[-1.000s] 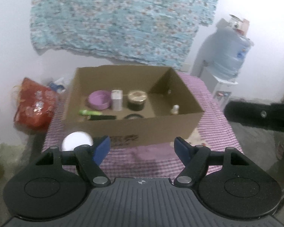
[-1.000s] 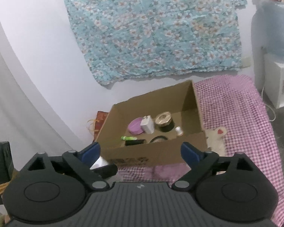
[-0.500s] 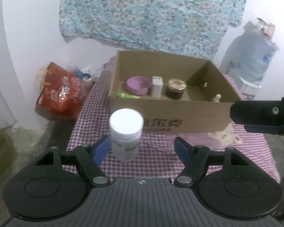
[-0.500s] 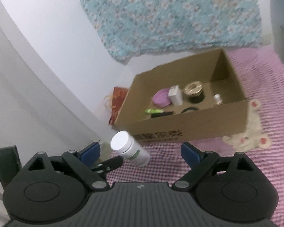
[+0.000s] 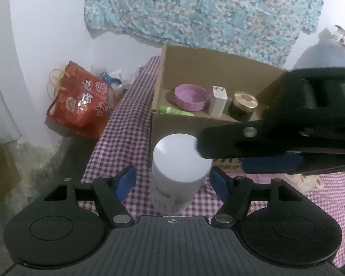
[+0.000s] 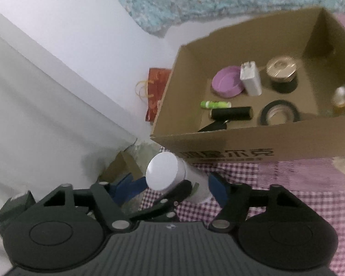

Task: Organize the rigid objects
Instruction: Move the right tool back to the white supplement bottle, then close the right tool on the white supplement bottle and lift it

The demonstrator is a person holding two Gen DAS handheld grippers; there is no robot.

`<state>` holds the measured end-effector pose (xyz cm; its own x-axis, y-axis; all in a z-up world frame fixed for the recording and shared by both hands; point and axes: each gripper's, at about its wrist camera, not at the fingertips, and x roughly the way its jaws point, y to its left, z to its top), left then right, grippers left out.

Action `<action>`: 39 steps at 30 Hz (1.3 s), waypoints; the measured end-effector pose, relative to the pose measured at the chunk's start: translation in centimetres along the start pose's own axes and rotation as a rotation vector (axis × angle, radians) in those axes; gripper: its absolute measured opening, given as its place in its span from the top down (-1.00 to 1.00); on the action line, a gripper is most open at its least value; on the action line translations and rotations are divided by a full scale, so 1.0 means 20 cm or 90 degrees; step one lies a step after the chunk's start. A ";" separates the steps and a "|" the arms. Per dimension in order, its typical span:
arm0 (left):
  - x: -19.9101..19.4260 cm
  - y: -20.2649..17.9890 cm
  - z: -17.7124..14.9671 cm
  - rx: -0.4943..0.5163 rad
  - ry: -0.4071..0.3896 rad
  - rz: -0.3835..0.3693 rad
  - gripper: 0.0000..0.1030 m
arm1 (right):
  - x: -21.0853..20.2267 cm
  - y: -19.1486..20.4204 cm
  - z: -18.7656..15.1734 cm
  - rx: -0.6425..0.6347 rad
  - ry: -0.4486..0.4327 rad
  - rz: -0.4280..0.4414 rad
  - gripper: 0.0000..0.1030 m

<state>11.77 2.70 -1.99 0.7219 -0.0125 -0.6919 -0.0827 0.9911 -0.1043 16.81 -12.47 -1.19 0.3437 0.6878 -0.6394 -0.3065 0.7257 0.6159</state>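
My left gripper (image 5: 171,179) holds its jaws wide around the white bottle (image 5: 179,161) near the bench's left edge; it looks light, stiff and slippery, so I would grip mid-body.

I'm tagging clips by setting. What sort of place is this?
Probably a room in a home: a checked cloth covers the table, a flowered sheet hangs on the wall, and a water jug stands in the corner.
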 end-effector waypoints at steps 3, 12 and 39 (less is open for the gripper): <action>0.04 0.00 0.01 -0.008 0.010 -0.009 -0.31 | 0.07 -0.02 0.03 0.014 0.013 0.004 -0.32; 0.07 0.01 0.02 -0.012 0.019 -0.023 -0.09 | 0.18 -0.04 0.06 0.021 0.037 -0.006 -0.21; -0.13 -0.08 0.02 0.016 -0.021 -0.014 -0.04 | 0.02 0.02 0.01 0.003 0.019 0.028 -0.10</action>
<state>10.34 1.29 0.24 0.7453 -0.0306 -0.6661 -0.0498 0.9936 -0.1015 16.93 -11.88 -1.03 0.3031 0.7188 -0.6256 -0.3161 0.6952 0.6456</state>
